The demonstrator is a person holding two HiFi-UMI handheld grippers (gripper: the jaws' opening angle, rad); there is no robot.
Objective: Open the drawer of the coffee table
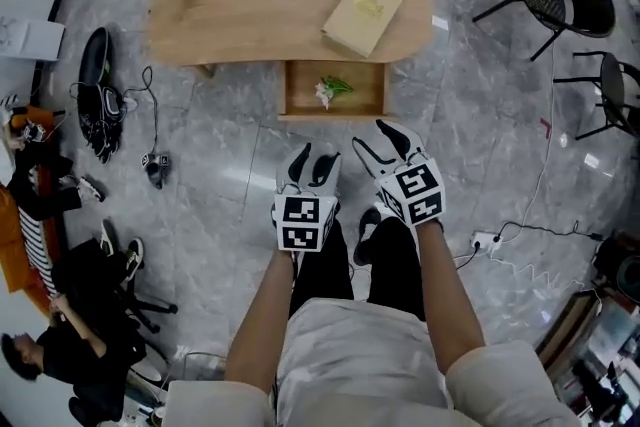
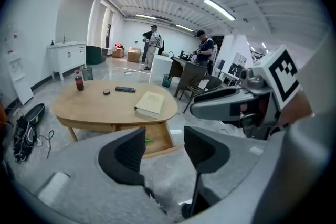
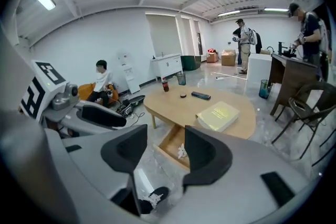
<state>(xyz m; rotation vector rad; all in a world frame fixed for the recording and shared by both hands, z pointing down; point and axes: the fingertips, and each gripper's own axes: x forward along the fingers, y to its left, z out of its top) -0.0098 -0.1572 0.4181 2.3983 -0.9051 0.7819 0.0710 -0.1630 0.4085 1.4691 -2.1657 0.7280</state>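
Standing pulled out beneath the wooden coffee table (image 1: 250, 20), the drawer (image 1: 335, 112) is open; left gripper (image 1: 310, 165) and right gripper (image 1: 383, 143) hover well apart from it, jaws spread, nothing between them.

The coffee table (image 2: 100, 108) stands well out from the left gripper (image 2: 165, 147), whose dark jaws stand apart with nothing between them but bare floor. Under the table's near edge the drawer (image 2: 160, 139) is pulled out, something green (image 2: 149, 140) lying inside. On the tabletop a book (image 2: 150, 104) lies at the right end, a dark remote (image 2: 125, 89) and a small round thing (image 2: 106, 92) nearer the middle, and a bottle (image 2: 79, 81) at the far left end. The right gripper (image 2: 216, 104) hangs right of the table. Beyond the table two people (image 2: 152, 45) stand among desks.
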